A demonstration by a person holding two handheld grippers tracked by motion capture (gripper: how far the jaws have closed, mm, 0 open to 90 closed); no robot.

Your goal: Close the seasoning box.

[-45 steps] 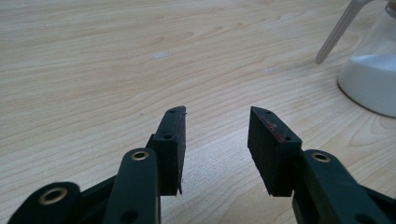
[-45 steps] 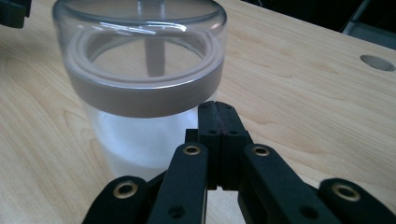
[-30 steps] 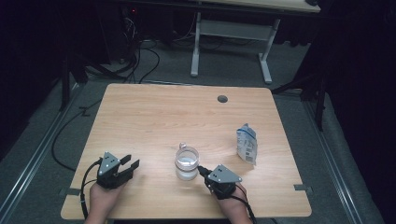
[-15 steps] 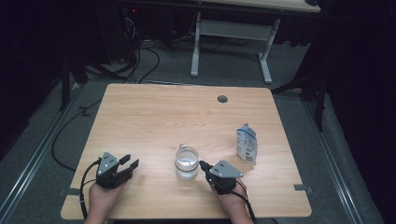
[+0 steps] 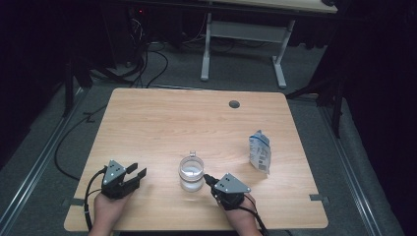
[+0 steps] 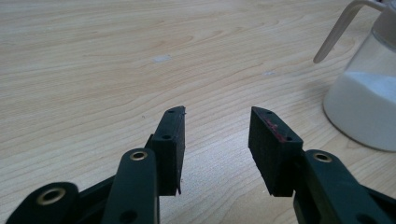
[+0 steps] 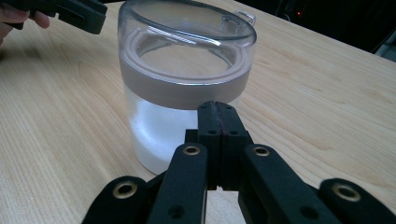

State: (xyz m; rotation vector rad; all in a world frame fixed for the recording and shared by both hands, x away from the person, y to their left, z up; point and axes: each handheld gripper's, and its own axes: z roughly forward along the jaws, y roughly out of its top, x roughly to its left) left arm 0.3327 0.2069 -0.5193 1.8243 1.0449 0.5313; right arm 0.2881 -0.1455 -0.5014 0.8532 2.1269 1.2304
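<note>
Right claw (image 7: 218,122) closed, empty, its tips masking part of jar (image 7: 184,88).

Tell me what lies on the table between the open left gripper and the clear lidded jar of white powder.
Nothing: in the high view, bare wood separates the left gripper from the clear lidded jar.

The desk (image 5: 162,123) is pale wood-grain, smooth with a soft sheen. The jar (image 7: 182,93) is clear glossy plastic or glass with a matt taupe band, holding white powder. Both grippers, left (image 6: 217,140) and right (image 7: 218,112), are matt black plastic with brass-look rivets and ribbed jaws. The pouch (image 5: 259,151) looks like crinkled glossy film.
</note>
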